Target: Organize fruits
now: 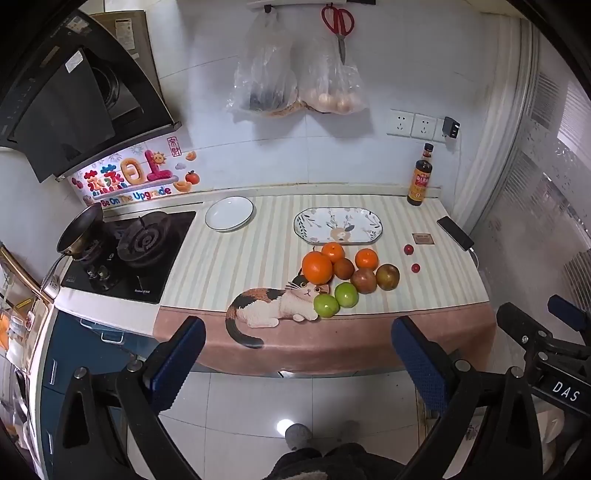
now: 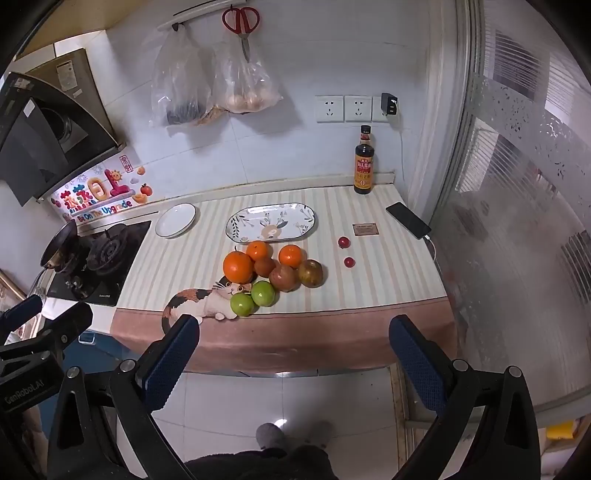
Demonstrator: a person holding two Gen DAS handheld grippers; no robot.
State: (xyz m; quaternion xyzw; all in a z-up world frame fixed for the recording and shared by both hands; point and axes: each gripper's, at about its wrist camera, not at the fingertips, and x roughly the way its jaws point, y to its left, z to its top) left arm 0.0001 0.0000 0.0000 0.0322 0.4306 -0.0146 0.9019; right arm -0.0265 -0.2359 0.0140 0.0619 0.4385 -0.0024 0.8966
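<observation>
Our left claw (image 1: 297, 354) has black arms with silver screws and blue dimpled pads (image 1: 177, 363). Our right claw (image 2: 293, 352) matches it; its housing reads "DAS", the left one's "GenRobot.AI". Behind both claws, we wear dark trousers and grey slippers (image 2: 271, 435).

Glossy ceramic oval plate (image 1: 338, 225), matt cloth table cover (image 1: 221, 266), clear crinkled plastic bags (image 1: 295, 81)

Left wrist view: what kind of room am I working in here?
Most likely a small home kitchen: a gas stove with a range hood above it, a soy sauce bottle on the counter, and scissors hanging on the tiled wall.
</observation>
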